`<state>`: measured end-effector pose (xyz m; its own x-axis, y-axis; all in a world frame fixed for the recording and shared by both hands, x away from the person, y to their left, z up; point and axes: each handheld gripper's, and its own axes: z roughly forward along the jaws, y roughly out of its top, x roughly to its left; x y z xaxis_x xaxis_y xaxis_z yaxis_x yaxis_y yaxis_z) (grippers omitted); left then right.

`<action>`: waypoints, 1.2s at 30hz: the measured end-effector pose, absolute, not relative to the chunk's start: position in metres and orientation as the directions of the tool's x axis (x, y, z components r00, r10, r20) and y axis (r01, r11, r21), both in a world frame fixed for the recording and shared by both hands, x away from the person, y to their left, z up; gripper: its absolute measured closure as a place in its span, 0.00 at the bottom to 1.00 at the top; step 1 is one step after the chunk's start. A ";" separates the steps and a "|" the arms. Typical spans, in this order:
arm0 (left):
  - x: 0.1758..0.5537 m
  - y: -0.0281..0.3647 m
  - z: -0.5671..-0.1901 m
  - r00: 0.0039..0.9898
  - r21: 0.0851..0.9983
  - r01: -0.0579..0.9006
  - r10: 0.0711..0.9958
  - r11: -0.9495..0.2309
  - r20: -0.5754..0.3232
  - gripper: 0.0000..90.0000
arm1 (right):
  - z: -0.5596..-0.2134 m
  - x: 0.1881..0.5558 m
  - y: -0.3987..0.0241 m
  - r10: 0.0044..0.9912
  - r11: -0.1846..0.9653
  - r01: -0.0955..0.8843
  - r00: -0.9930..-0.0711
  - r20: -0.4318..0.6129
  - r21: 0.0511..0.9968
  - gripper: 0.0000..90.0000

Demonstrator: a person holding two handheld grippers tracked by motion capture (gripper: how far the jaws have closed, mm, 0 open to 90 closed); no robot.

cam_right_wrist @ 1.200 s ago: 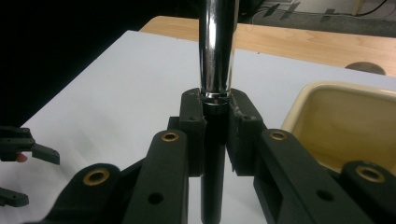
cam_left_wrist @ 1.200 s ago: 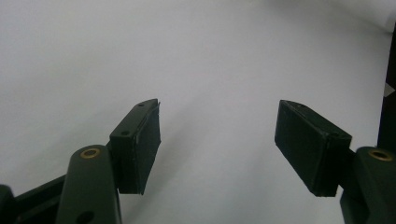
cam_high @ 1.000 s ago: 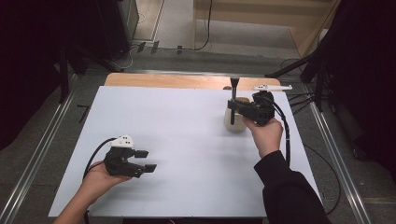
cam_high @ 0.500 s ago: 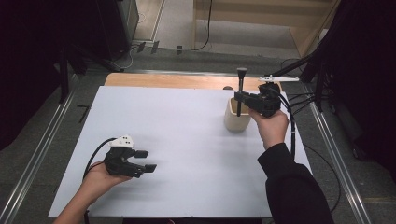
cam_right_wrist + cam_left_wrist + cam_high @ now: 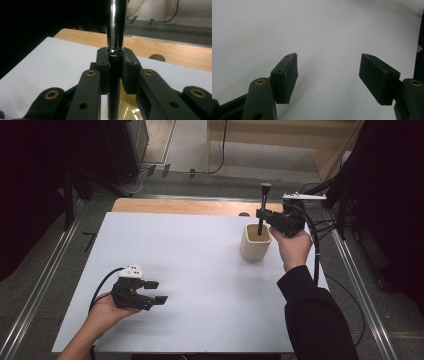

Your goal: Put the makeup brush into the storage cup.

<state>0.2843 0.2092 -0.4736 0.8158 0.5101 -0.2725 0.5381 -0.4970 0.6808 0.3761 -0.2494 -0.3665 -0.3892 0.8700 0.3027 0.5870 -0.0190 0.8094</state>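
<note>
From above, I am at a white table (image 5: 200, 270) that takes up the middle of the frame, with a strip of bare wood along its far edge. My forearms come in from the bottom.

My right gripper (image 5: 261, 215) is in the upper right of the high view, held up above the table in my right hand (image 5: 294, 247); a dark sleeve covers that arm down to the lower right corner. Its jaws are clenched on a slim upright tool (image 5: 262, 207), a rod with a dark lower part, a shiny metal part above that, and a wider dark cap at the top. The tool stands nearly vertical, its lower end reaching down inside a cream-coloured cup (image 5: 255, 243). The cup stands upright on the table in the right half of the frame, just below and to the left of my right hand. Whether the tool's tip touches the bottom of the cup, I cannot tell.

In the right gripper view, the tool (image 5: 116, 32) runs up the centre of the frame, pinched between the two black jaws right where shiny metal meets the dark lower part. The cream cup (image 5: 125, 107) shows at the bottom centre, under the jaws.

My left gripper (image 5: 156, 292) is in the lower left of the high view, low over the table in my left hand (image 5: 107, 307). In the left gripper view its jaws stand wide apart, released, over bare white table (image 5: 324, 32).
</note>
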 end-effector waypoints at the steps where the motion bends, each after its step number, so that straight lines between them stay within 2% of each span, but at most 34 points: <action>1: 0.284 0.209 -0.473 0.816 0.682 0.538 0.509 -0.496 -0.273 0.36 | -0.367 0.377 -0.250 0.872 -0.018 0.585 -0.387 0.299 0.811 0.88; 19: 0.284 0.209 -0.474 0.817 0.679 0.538 0.506 -0.500 -0.275 0.35 | -0.380 0.389 -0.255 0.918 -0.028 0.548 -0.317 0.239 0.836 0.88; 36: 0.284 0.209 -0.474 0.819 0.681 0.536 0.502 -0.500 -0.276 0.35 | -0.392 0.395 -0.253 0.915 -0.035 0.540 -0.322 0.245 0.841 0.88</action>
<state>0.2842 0.2087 -0.4738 0.8194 0.5023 -0.2761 0.5357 -0.4998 0.6806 0.3948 -0.2526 -0.3922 -0.3219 0.9145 0.2449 0.5401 -0.0351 0.8409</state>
